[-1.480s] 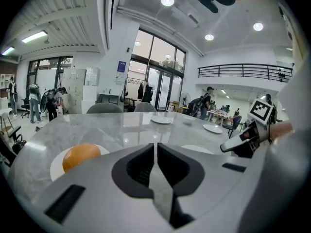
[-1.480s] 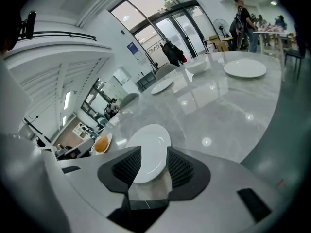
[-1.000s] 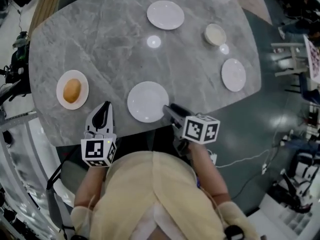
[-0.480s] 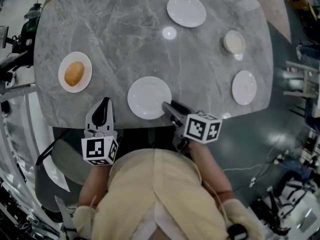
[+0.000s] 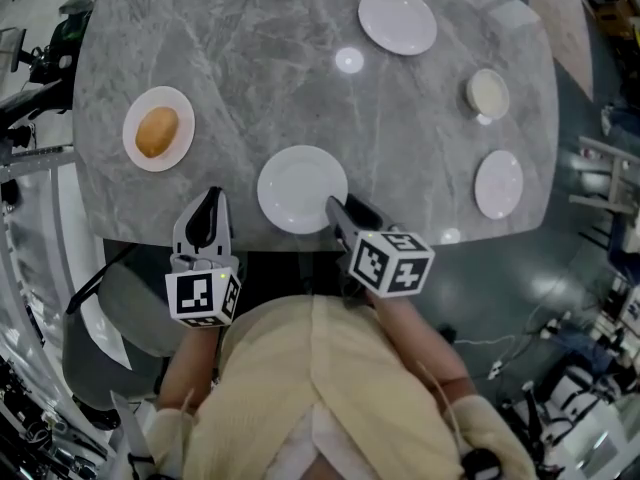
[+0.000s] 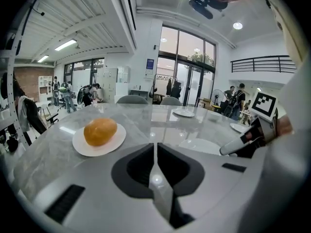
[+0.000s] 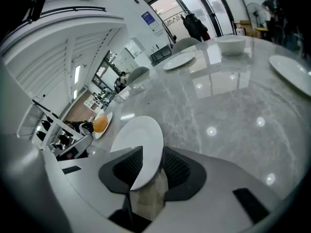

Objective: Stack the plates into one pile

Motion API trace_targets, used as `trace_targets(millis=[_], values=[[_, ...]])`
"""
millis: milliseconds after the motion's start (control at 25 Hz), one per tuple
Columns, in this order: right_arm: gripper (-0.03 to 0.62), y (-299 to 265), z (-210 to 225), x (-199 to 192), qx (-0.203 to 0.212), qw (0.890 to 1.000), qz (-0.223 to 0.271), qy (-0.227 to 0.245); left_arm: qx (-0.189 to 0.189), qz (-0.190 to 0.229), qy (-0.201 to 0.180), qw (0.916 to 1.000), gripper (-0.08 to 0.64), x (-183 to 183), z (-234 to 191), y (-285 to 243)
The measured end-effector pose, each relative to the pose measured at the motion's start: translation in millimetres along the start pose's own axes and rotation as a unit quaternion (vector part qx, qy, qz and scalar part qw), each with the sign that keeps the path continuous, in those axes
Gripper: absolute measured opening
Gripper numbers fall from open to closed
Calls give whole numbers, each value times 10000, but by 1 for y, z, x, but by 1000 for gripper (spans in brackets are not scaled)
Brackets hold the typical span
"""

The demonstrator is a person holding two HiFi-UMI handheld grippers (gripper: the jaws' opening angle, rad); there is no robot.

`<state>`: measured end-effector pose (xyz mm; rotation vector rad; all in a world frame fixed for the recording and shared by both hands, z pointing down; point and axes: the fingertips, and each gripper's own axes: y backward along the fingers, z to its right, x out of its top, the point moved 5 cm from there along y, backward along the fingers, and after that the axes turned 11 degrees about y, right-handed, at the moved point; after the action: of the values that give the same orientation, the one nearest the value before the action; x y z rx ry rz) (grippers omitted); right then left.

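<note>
The near white plate [image 5: 300, 186] lies flat by the grey marble table's front edge. My right gripper [image 5: 338, 211] is at its right rim. In the right gripper view that plate's [image 7: 141, 141] rim stands between the jaws of the right gripper [image 7: 151, 155], which are closing; I see no firm pinch. My left gripper [image 5: 207, 224] hovers left of the plate, shut and empty, its jaws [image 6: 155, 147] together. Other white plates lie at the far side [image 5: 397, 20] and the right edge [image 5: 498, 184]. Another plate [image 5: 158, 141] at the left carries a bread roll [image 5: 158, 130].
A small cream bowl [image 5: 487, 93] sits at the far right of the table [image 5: 240, 68]. A grey chair [image 5: 120, 313] stands under the table's left front edge. Equipment and cables crowd the floor around the table.
The right gripper has rolled a little while staying at the near plate's rim. The left gripper has hardly moved. The head view has shifted, so the table sits lower in the frame.
</note>
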<state>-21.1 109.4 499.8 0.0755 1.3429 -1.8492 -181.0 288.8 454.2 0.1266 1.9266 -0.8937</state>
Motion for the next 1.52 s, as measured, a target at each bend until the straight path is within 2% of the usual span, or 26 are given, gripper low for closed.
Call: trace_targets(millis=[240,440,680,960,1280,1520], values=[[85,-3,-2,0,-581,9978,43,330,-24,-21,34,10000,3,0,-8,-2],[85,-6,-4,0,-871,9954,98,389,-116,-24,13,9999,3,4,-13,-4],[70,-5,-2,-4,-776,9967,157,-198,-327,20,-64,9994,3,12,-13,-6],[48,6,-13,-4,-800,9918,728,-681,-732,34,-241,9970,3,22,-16,-14],[26,19,-31,4,-735,9846,1251,-980,-1223,108,-453,9914,3,41,-14,-26],[18,21,-46,13,-405,9792,1561,-1227,-1426,24,-420,9889,3,47,-25,-33]])
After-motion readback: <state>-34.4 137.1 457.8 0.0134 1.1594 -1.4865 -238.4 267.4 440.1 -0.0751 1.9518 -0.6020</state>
